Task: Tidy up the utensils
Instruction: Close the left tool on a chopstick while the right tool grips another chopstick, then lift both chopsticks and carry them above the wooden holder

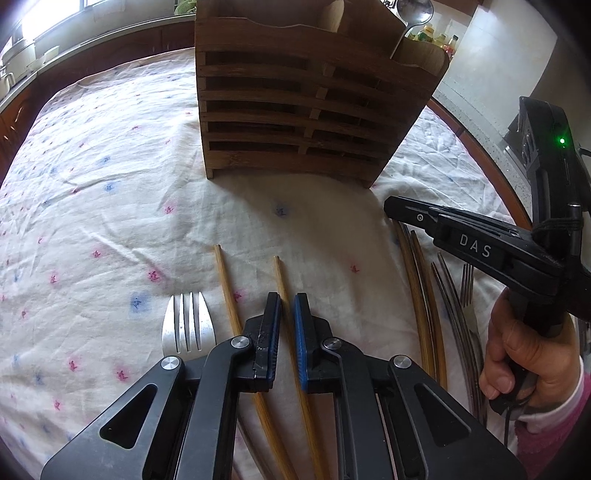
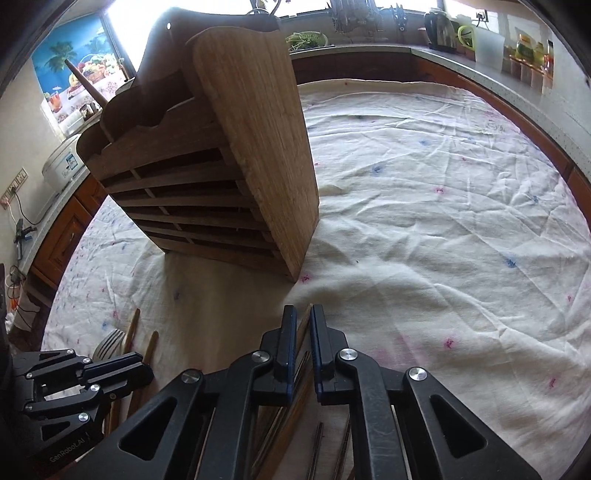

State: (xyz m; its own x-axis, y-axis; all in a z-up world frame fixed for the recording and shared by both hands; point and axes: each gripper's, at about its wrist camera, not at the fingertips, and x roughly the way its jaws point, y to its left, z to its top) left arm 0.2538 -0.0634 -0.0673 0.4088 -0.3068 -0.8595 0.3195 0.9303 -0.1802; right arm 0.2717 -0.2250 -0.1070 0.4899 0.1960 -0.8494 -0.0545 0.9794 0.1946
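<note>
A slatted wooden utensil holder point(image 1: 291, 110) stands on the tablecloth, with a metal spoon point(image 1: 413, 18) in its right compartment; it also shows in the right wrist view point(image 2: 221, 177). My left gripper point(image 1: 287, 306) hovers over two bamboo chopsticks point(image 1: 227, 291) with its jaws a narrow gap apart around one chopstick point(image 1: 284, 280). A silver fork point(image 1: 188, 325) lies left of it. My right gripper point(image 2: 303, 321) is low over a bundle of chopsticks point(image 2: 303, 326), jaws nearly closed around one; it also shows in the left wrist view point(image 1: 391, 206).
More dark chopsticks point(image 1: 421, 295) and forks point(image 1: 467, 284) lie at the right under the right gripper. The white floral tablecloth point(image 2: 443, 221) covers a round table. A kitchen counter point(image 2: 461, 55) with jars and a kettle runs behind.
</note>
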